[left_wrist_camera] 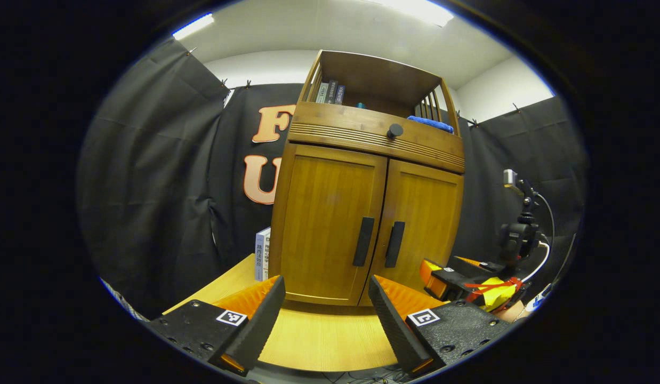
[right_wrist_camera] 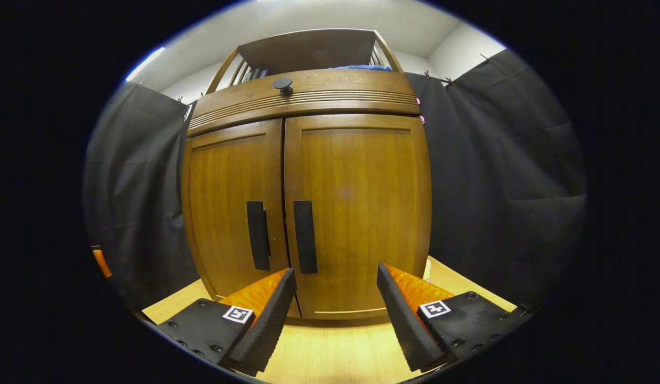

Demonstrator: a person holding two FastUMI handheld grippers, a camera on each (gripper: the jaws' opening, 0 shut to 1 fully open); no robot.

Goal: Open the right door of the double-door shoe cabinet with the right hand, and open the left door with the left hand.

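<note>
before the closed cabinet [right_wrist_camera: 308, 176], the right hand-held gripper [right_wrist_camera: 335, 309], wide and empty, should rise squarely onto the right handle [right_wrist_camera: 305, 236] before pulling.

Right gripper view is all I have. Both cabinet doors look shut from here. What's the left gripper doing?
Observer: The left gripper is open. It points at the foot of the left door, short of it and well below the left handle.
Operator: Anything beside the cabinet on that side?
Observer: Yes, a book stands upright on the table, close beside the cabinet's left wall.
Operator: And on the other side of the cabinet?
Observer: A camera mount with cables stands there, beyond your right gripper.
</note>
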